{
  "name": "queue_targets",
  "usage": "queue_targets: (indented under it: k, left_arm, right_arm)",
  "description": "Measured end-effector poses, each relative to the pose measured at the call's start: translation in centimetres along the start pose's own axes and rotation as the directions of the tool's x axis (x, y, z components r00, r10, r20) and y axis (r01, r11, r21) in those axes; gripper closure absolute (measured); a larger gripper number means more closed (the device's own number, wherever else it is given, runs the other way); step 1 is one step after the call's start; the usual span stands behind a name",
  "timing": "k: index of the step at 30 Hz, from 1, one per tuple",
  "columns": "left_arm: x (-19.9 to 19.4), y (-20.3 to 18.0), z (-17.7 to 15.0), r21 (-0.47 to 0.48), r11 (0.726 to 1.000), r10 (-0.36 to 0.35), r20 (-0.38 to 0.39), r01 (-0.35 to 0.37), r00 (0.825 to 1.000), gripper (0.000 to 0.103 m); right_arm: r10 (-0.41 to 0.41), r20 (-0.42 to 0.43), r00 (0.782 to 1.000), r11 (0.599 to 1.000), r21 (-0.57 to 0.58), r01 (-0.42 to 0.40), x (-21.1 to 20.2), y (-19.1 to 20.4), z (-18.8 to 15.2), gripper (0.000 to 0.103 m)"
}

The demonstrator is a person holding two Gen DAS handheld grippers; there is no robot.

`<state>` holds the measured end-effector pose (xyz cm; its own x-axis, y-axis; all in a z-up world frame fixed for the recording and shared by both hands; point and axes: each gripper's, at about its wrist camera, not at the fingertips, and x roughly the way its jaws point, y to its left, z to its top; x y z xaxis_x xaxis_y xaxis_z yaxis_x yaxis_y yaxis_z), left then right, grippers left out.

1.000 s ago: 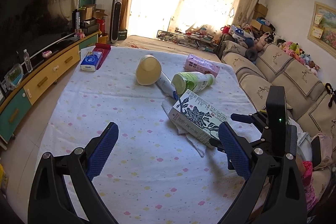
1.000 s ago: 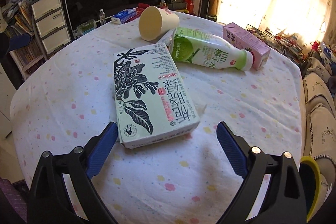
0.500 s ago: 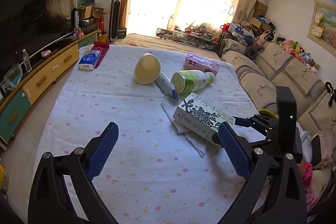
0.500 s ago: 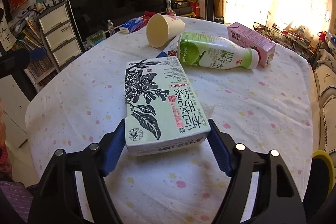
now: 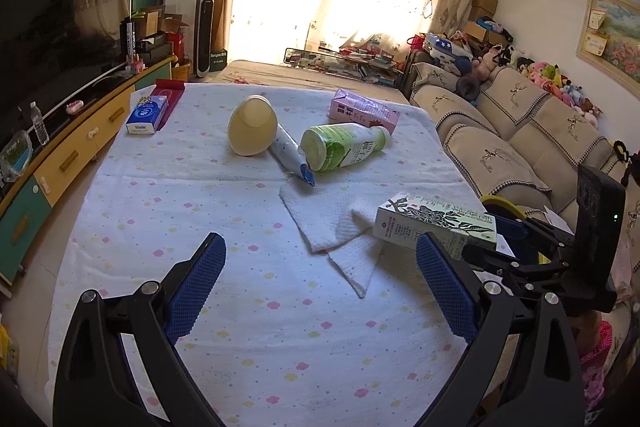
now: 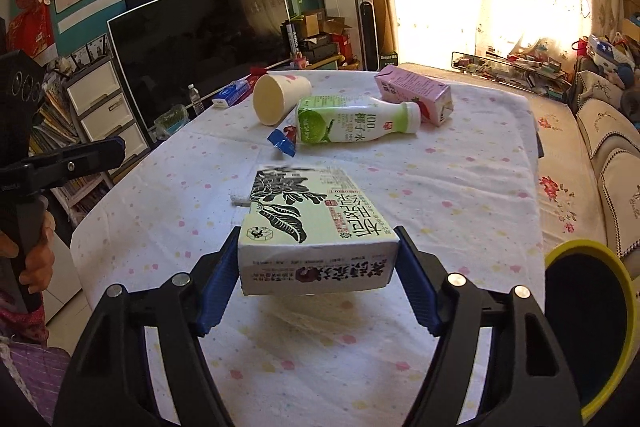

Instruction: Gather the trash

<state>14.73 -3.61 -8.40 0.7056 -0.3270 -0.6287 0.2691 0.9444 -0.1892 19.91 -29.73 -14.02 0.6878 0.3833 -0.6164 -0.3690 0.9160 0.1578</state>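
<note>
Right hand-held gripper clamps carton, now seemingly lifted; left hand-held gripper wide, empty.

So the count: two cartons, one green floral sitting between the right gripper's pads, one pink far ahead. One bottle, one cup, one tube, one napkin, one tissue pack.

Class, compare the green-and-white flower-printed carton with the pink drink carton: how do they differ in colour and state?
The green-and-white flower-printed carton is clamped in the right gripper, lifted off the table; the pink drink carton lies untouched on the tablecloth. One has black flower print, the other is pink. Both are rectangular cartons.
</note>
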Motion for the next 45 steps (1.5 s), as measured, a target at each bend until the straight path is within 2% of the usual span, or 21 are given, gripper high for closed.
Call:
queue_targets:
  k: [13, 22, 27, 35, 40, 45]
  left_arm:
    - [2.1, -3.7, 0.4, 0.062, 0.998, -0.022, -0.035, 0.024, 0.999, 0.009]
    - [3.8, -6.0, 0.6, 0.100, 0.994, -0.039, -0.063, 0.045, 0.997, 0.009]
    - [4.6, -7.0, 0.5, 0.116, 0.992, -0.046, -0.081, 0.055, 0.996, 0.009]
    - [5.8, -7.9, 0.5, 0.131, 0.990, -0.046, -0.104, 0.059, 0.994, 0.009]
    - [6.4, -8.3, 0.5, 0.140, 0.988, -0.045, -0.114, 0.061, 0.992, 0.009]
    - [7.0, -8.4, 0.4, 0.141, 0.988, -0.042, -0.124, 0.060, 0.991, 0.009]
  right_arm:
    - [-0.150, 0.079, 0.986, 0.978, 0.158, 0.136, -5.1, -7.1, -1.9, 0.034]
    - [-0.303, 0.104, 0.947, 0.926, 0.269, 0.266, -8.6, -12.8, -3.4, 0.034]
    - [-0.395, 0.061, 0.917, 0.874, 0.331, 0.355, -8.9, -16.2, -4.9, 0.034]
    - [-0.456, -0.048, 0.889, 0.813, 0.383, 0.438, -6.4, -19.9, -7.6, 0.034]
    - [-0.474, -0.098, 0.875, 0.791, 0.389, 0.472, -4.5, -21.4, -8.4, 0.034]
    - [-0.470, -0.111, 0.876, 0.778, 0.416, 0.470, -4.0, -22.4, -8.8, 0.034]
